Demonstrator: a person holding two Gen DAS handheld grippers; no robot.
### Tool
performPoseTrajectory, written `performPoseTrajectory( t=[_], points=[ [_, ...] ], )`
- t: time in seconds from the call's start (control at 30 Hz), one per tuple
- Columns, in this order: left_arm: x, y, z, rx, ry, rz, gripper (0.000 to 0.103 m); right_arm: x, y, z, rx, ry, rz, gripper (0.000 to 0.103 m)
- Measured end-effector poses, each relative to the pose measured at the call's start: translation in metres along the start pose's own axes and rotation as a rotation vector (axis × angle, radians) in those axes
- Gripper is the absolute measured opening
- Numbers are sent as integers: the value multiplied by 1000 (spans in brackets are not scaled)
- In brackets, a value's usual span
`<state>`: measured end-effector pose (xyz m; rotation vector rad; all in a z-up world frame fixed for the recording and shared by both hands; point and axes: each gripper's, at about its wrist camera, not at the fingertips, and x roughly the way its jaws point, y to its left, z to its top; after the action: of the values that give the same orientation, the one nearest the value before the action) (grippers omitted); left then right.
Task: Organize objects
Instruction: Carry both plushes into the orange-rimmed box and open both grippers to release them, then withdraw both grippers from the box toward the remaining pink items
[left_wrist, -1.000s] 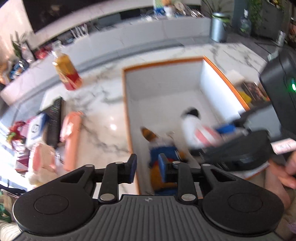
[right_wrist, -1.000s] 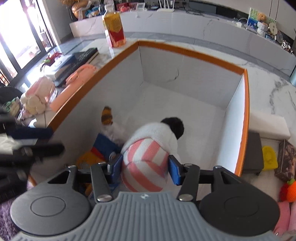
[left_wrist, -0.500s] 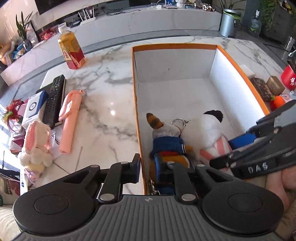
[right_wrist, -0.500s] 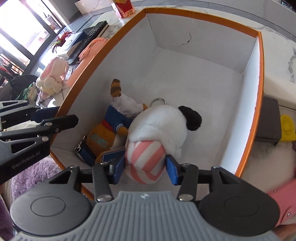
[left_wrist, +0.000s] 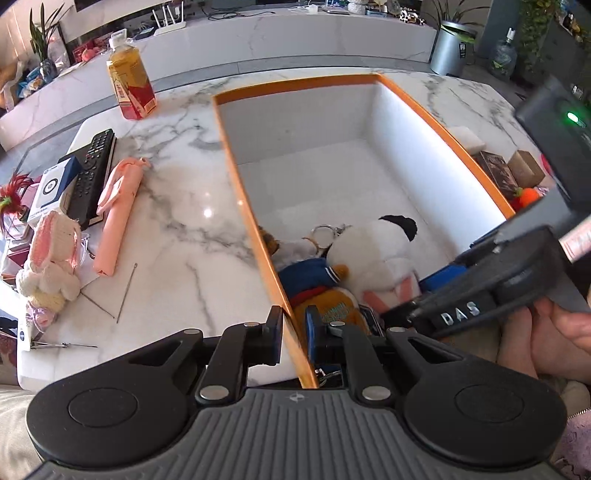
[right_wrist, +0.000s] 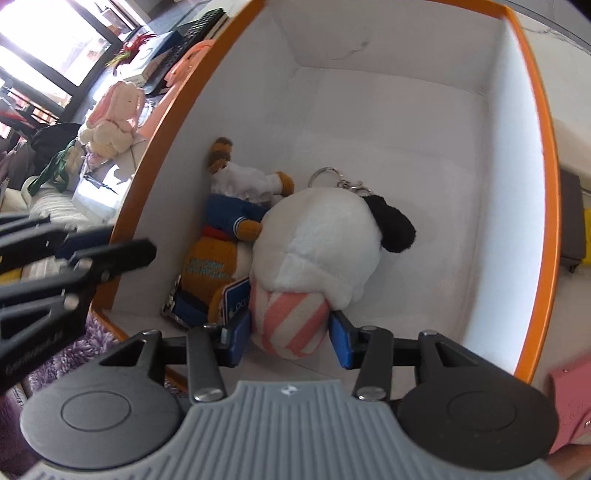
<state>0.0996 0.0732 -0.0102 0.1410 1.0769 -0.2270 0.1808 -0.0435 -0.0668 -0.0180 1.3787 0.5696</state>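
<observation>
Left gripper (left_wrist: 293, 338): the jaws straddle the near left wall of the box (left_wrist: 255, 218) and are pinched on its orange rim, one finger outside over the marble table (left_wrist: 177, 236), one inside.

Right gripper (right_wrist: 290, 334): the jaws have just been closing and now press on the pink-and-white striped end of the white plush toy (right_wrist: 321, 243). The toy lies on the box floor at the near end, its black ear pointing toward the far right. A hand (left_wrist: 546, 339) holds this gripper at the right edge of the left wrist view.

Just left of the white toy, touching it, lies an orange plush toy (right_wrist: 218, 266) in a blue jacket, set against the left wall of the box. A metal key ring (right_wrist: 327, 175) lies on the floor just beyond the two toys. The rest of the box floor, toward the far wall, is bare white.

On the table left of the box, near to far: a cream and pink plush rabbit (left_wrist: 51, 258), a folded pink umbrella (left_wrist: 118, 214), a black remote control (left_wrist: 92, 166), and well beyond them an upright drink bottle (left_wrist: 131, 86) with a red label.
</observation>
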Motion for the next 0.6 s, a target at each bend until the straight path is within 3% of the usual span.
performPoseTrajectory(
  t=[0.13,0.3,0.6],
  points=[
    [0,-1,0,-8,1,5,15,14,-7,-4,44,33,20,48],
    [-1,1,0,-27,-11,0,17,9,-7,-8,51,14,14,49],
    [-30,-11,10,-26,-128,61,29,-28,14,-21,-66,-115,-106,57]
  ],
)
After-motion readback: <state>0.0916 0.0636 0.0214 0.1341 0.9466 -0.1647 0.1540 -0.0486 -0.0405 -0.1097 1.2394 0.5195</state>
